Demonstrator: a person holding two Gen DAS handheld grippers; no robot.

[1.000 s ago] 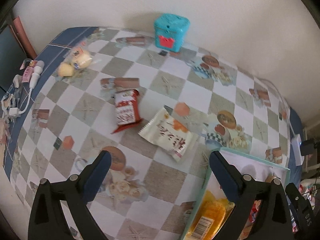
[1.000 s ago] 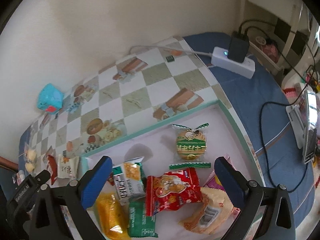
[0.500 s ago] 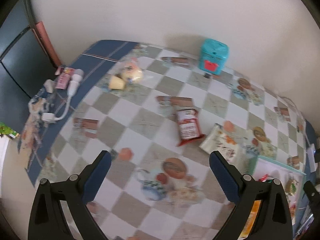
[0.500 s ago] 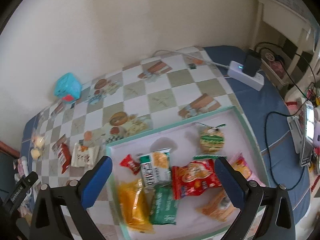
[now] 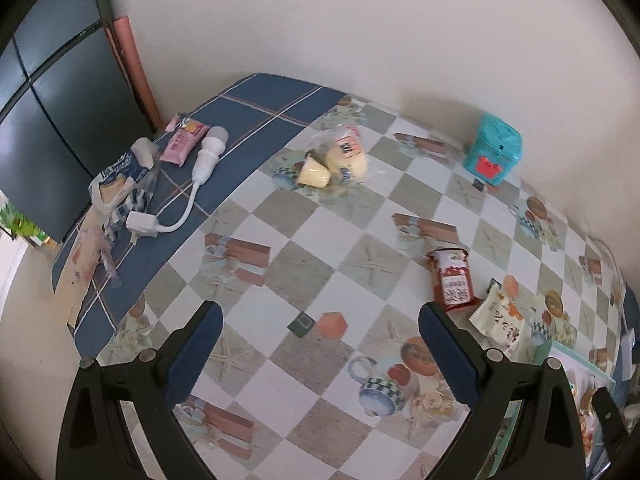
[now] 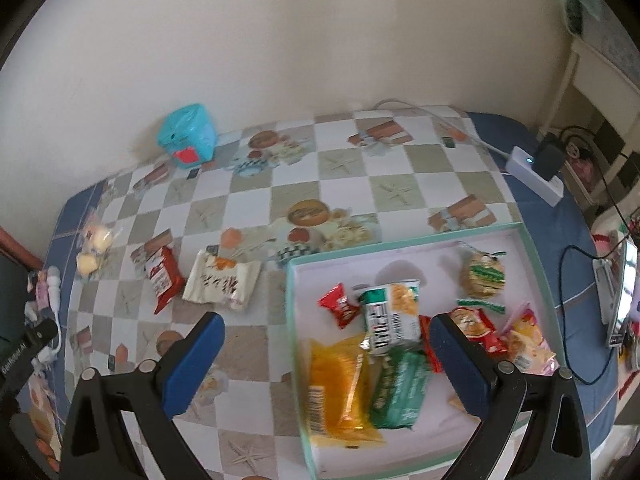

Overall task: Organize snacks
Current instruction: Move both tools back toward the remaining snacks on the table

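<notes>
A teal-rimmed white tray (image 6: 400, 245) holds several snack packs, among them a yellow pack (image 6: 339, 392) and a green one (image 6: 400, 392). Left of the tray on the checked tablecloth lie a cream packet (image 6: 222, 280) (image 5: 500, 322), a red packet (image 6: 162, 276) (image 5: 452, 280) and a clear bag of yellow buns (image 6: 94, 240) (image 5: 340, 156). My right gripper (image 6: 326, 356) hovers open above the tray's left rim, empty. High over the table's left half, my left gripper (image 5: 320, 344) is open and empty too. The tray's corner (image 5: 580, 364) shows at the left wrist view's right edge.
A teal tin (image 5: 494, 154) (image 6: 188, 136) stands by the back wall. A white cable with a plug (image 5: 200, 176), a pink sachet (image 5: 182, 142) and torn wrappers (image 5: 120, 184) lie on the blue border at left. A power strip (image 6: 534, 174) and cables sit at right.
Both grippers have risen and drawn back, so more of the table shows. The left view has swung left toward the blue border. The right view now takes in the loose packets left of the tray.
</notes>
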